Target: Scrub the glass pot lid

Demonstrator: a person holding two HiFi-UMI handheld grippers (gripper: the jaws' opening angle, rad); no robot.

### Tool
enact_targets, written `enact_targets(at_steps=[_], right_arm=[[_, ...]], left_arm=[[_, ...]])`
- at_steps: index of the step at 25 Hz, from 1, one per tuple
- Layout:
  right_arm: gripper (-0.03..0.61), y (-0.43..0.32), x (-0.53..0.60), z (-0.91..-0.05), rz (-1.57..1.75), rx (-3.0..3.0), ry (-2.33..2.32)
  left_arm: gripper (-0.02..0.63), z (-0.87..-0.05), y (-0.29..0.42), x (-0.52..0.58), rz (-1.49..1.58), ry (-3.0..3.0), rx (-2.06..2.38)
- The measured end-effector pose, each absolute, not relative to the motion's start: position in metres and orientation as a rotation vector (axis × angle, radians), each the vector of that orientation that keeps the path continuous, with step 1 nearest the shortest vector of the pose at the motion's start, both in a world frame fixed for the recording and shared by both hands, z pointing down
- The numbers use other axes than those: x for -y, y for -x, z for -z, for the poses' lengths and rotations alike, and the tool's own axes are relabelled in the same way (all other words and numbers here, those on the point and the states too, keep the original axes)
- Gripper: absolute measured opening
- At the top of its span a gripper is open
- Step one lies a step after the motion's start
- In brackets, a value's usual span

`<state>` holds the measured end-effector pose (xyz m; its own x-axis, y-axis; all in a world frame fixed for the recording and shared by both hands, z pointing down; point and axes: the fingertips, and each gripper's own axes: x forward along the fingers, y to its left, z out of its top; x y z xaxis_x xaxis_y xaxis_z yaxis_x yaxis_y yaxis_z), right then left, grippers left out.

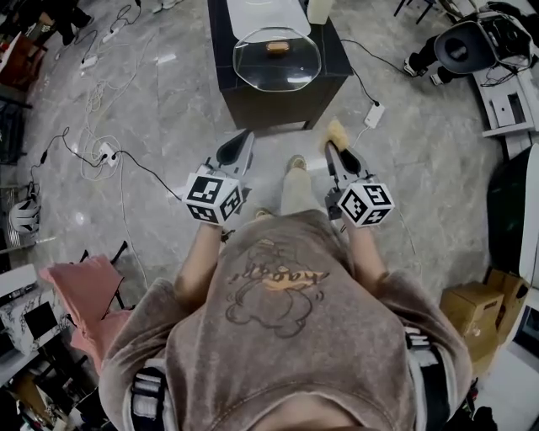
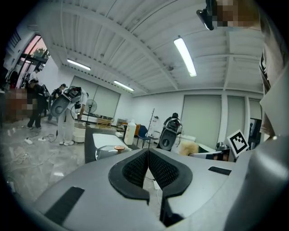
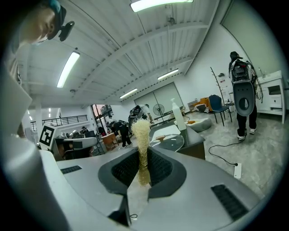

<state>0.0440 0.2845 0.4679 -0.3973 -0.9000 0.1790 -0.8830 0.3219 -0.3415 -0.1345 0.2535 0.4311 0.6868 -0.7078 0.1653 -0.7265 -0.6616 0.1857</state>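
Observation:
A glass pot lid point(image 1: 276, 57) with a wooden knob lies on a dark table point(image 1: 328, 80) ahead of me; the same lid point(image 2: 111, 149) shows small in the left gripper view, and the lid point(image 3: 170, 143) sits beyond the jaws in the right gripper view. My left gripper point(image 1: 240, 143) is shut and empty, its pads pressed together point(image 2: 147, 163). My right gripper point(image 1: 334, 145) is shut on a yellow fibrous scrubber point(image 1: 338, 133), which sticks up out of the jaws point(image 3: 142, 140). Both grippers hang over the floor, short of the table.
A white bottle point(image 3: 179, 115) and a white board point(image 1: 263, 14) stand on the table behind the lid. Cables and a power strip point(image 1: 373, 115) lie on the marble floor. Standing people point(image 2: 34, 103), a robot rig point(image 3: 243, 97), a red chair point(image 1: 86, 295) and cardboard boxes point(image 1: 476, 313) surround.

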Motion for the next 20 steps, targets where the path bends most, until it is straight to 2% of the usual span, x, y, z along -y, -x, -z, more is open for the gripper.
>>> enact_targets(at_steps=[8, 20], right_arm=[[0.04, -0.042, -0.219, -0.47, 0.578, -2.505, 1.685], [0.04, -0.084, -0.066, -0.456, 0.595, -2.567, 1.598]], left_arm=[[0.02, -0.435, 0.135, -0.197, -0.106, -2.672, 1.145], [0.02, -0.421, 0.085, -0.049, -0.077, -2.656, 1.201]])
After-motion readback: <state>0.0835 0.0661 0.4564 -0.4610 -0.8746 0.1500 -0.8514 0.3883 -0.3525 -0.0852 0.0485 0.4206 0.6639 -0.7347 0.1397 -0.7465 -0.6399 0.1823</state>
